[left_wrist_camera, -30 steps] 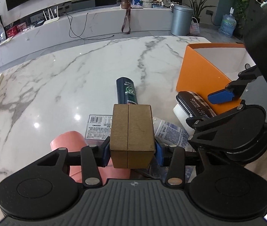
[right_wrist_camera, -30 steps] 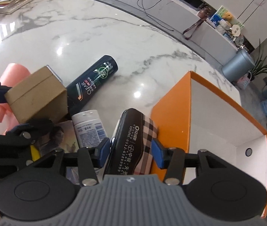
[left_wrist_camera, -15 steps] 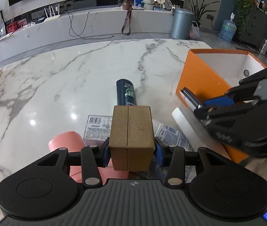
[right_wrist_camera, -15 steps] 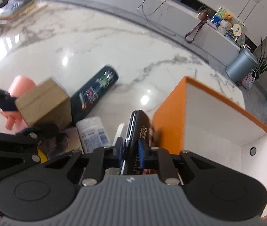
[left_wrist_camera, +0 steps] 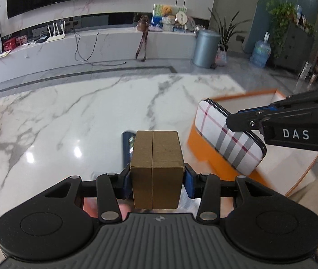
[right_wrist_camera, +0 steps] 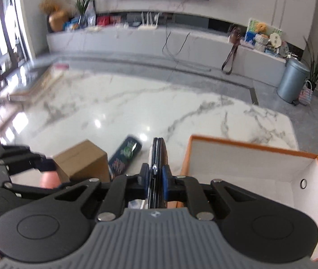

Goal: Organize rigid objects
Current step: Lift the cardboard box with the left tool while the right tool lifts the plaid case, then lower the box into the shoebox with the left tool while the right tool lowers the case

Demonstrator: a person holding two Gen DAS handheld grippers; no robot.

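My left gripper (left_wrist_camera: 156,180) is shut on a brown cardboard box (left_wrist_camera: 156,168), held above the marble table (left_wrist_camera: 69,121). The same brown box (right_wrist_camera: 82,163) appears at the left of the right wrist view. My right gripper (right_wrist_camera: 155,177) is shut on a flat plaid-patterned case (right_wrist_camera: 157,157), seen edge-on between the blue pads. In the left wrist view the plaid case (left_wrist_camera: 228,136) hangs tilted over the near wall of the orange box (left_wrist_camera: 212,159). The orange box (right_wrist_camera: 248,148) has a white, bare inside. A dark shampoo bottle (right_wrist_camera: 126,154) lies on the table between the two grippers.
A pink object (right_wrist_camera: 50,179) lies under the left gripper. Books (right_wrist_camera: 40,83) sit at the table's far left edge. Behind the table run a low white cabinet (left_wrist_camera: 91,44) with cables, a grey bin (left_wrist_camera: 206,47) and plants.
Both grippers have risen. The right gripper closed on the plaid case, turned it edge-on and lifted it off the table to the orange box's near wall. The left still holds the brown box.
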